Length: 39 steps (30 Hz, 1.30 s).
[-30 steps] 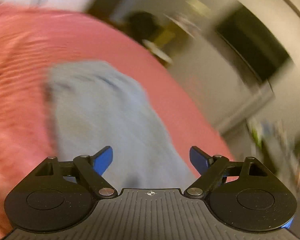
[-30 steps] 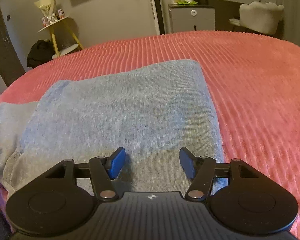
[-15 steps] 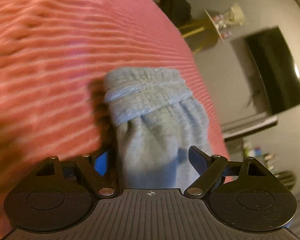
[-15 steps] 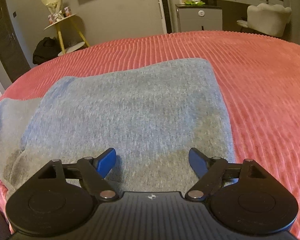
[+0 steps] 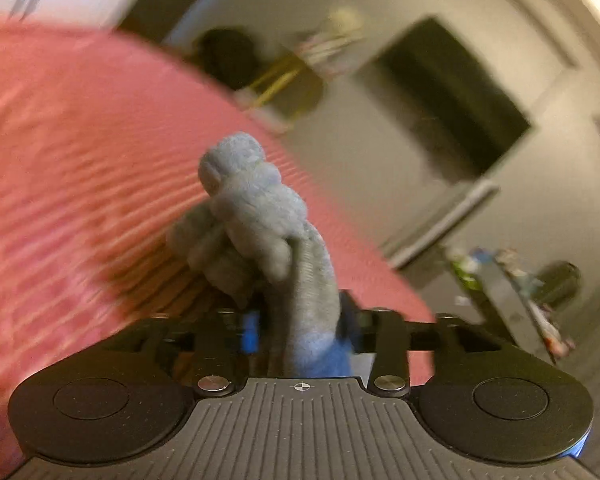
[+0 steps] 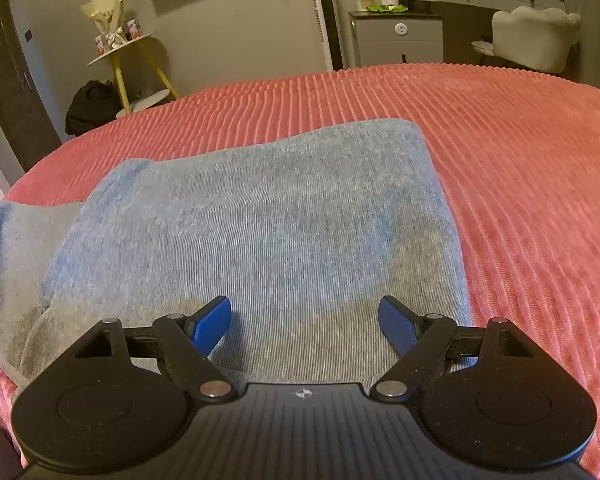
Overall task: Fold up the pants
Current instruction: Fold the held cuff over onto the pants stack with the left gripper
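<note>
Grey-blue pants [image 6: 260, 232] lie partly folded on a pink ribbed bedspread [image 6: 520, 184]. In the right wrist view my right gripper [image 6: 304, 324] is open and empty, low over the near part of the folded pants. In the left wrist view my left gripper [image 5: 300, 328] is shut on a bunched end of the pants [image 5: 256, 224], which sticks up above the bedspread [image 5: 60, 200]. The view is blurred by motion.
A yellow side table [image 6: 128, 64] with a bouquet and a dark bag [image 6: 88, 108] stand beyond the bed's far left edge. A grey cabinet [image 6: 396, 40], a dresser and a white chair [image 6: 536, 36] stand at the far right. A wall TV [image 5: 448, 96] hangs behind.
My left gripper has shut on the pants' bunched end and lifted it off the bedspread. My right gripper has opened wider and stayed over the folded pants.
</note>
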### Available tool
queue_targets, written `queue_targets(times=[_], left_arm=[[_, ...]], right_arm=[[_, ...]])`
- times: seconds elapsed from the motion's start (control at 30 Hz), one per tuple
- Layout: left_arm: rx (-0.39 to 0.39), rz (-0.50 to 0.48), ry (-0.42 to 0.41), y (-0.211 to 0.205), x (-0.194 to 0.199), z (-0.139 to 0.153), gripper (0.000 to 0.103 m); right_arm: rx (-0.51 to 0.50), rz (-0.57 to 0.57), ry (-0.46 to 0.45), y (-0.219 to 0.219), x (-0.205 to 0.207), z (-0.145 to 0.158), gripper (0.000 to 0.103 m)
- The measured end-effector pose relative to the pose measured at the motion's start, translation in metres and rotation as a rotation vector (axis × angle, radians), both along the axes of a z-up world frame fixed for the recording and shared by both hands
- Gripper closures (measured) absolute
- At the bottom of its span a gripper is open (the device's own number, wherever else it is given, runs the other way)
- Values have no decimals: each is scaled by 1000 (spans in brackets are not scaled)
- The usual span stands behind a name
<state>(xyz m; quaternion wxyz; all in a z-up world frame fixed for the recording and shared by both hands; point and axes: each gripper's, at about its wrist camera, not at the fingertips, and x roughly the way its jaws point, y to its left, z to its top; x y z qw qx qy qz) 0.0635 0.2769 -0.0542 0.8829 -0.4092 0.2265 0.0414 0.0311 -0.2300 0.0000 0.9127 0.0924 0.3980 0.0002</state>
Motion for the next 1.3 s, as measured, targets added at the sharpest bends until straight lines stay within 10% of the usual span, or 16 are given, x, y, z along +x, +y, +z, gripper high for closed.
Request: queue_targets(times=[0.07,0.17,0.27,0.53,0.73,0.83,0.93,1.03,1.17,1.3], left_arm=[[-53,23,118,6,14,-18,27],[-118,59,176,12,23,-34,34],[-109,85,204,14,27,-26,78],[436,-140,-19,-76,13,76,84],[647,-391,-219,-199,-12,128,83],[703,-526,-242,-267,-25,126,73],[699,-703,-169,-322,-26,100,34],[578,-910,-1,-355,-27,71,33],[548,-883,45,-342,-48,62,31],[551,-655,107,-299,-49,77,25]], right_arm=[[5,-1,-1,-1,0,0,21],[24,-6,-4,-4,-1,1,21],[36,-11,-6,-5,0,1,21],[122,-63,-30,-17,-3,5,23],[195,-127,-64,-30,-12,12,23],[249,-165,-85,-39,-16,14,23],[281,-186,-111,-45,-23,17,23],[325,-187,-125,-50,-27,20,23],[455,-169,-124,-61,-33,19,23],[662,-128,-20,-65,-24,3,19]])
